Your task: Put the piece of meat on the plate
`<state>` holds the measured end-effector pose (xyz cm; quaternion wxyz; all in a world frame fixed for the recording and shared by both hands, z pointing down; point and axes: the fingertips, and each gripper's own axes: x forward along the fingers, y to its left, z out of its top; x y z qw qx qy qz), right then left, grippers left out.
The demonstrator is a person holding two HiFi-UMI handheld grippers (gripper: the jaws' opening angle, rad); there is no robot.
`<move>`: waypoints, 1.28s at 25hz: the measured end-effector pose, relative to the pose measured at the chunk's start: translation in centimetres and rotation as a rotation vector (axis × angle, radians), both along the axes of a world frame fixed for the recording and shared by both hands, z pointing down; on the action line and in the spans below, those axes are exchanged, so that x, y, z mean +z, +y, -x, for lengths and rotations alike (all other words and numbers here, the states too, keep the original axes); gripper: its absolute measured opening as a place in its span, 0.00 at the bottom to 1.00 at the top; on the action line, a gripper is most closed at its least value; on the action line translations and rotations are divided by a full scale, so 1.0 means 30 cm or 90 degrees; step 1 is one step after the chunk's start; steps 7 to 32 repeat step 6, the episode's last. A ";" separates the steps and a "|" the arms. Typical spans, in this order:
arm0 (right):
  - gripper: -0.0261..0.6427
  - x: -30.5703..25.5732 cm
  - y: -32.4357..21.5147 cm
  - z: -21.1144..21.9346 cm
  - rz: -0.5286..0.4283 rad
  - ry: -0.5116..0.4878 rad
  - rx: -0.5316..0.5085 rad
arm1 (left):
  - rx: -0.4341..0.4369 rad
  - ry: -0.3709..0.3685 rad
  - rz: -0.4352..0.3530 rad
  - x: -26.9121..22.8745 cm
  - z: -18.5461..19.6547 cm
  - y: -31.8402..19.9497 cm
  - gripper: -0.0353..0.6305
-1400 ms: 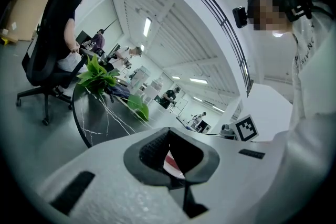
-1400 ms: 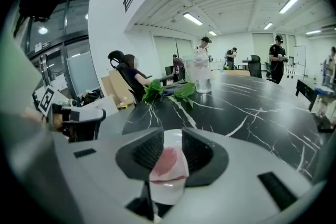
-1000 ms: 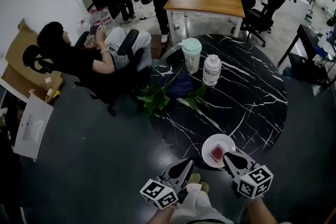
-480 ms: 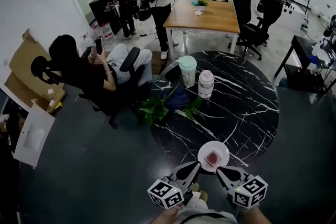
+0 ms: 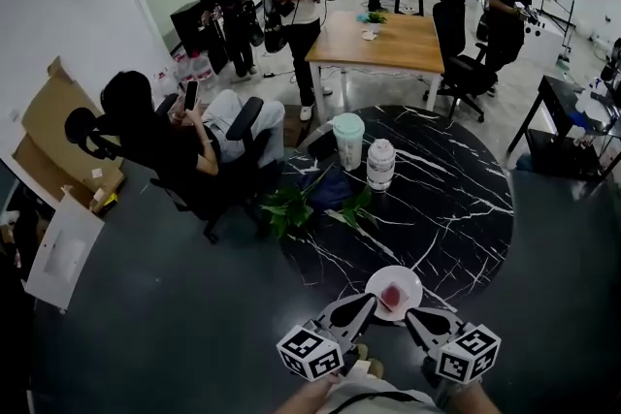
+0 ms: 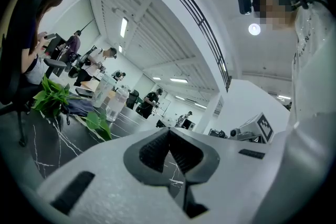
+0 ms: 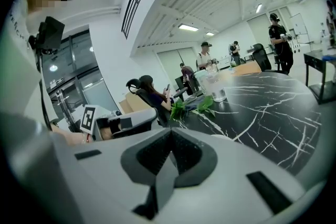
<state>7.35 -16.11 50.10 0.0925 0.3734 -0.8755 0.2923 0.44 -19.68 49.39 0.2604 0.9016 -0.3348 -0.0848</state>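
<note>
1. Lying on the plate (image 5: 410,277) at the near edge of the worktop (image 5: 466,199), the piece of meat (image 5: 391,294) looks delivered.
2. Both the left hand-held gripper (image 5: 367,303) and the right hand-held gripper (image 5: 412,314) sit just beside the plate, jaws together, holding nothing.
3. Nothing appears left to do.

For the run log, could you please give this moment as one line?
meat on plate | plate at table edge | left claw shut, empty | right claw shut, empty | task looks done
</note>
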 end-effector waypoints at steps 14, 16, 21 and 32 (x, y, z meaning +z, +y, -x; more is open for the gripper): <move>0.06 0.022 0.010 -0.002 0.023 -0.007 -0.001 | -0.009 0.003 0.016 0.021 0.004 0.012 0.07; 0.06 0.022 0.010 -0.002 0.023 -0.007 -0.001 | -0.009 0.003 0.016 0.021 0.004 0.012 0.07; 0.06 0.022 0.010 -0.002 0.023 -0.007 -0.001 | -0.009 0.003 0.016 0.021 0.004 0.012 0.07; 0.06 0.022 0.010 -0.002 0.023 -0.007 -0.001 | -0.009 0.003 0.016 0.021 0.004 0.012 0.07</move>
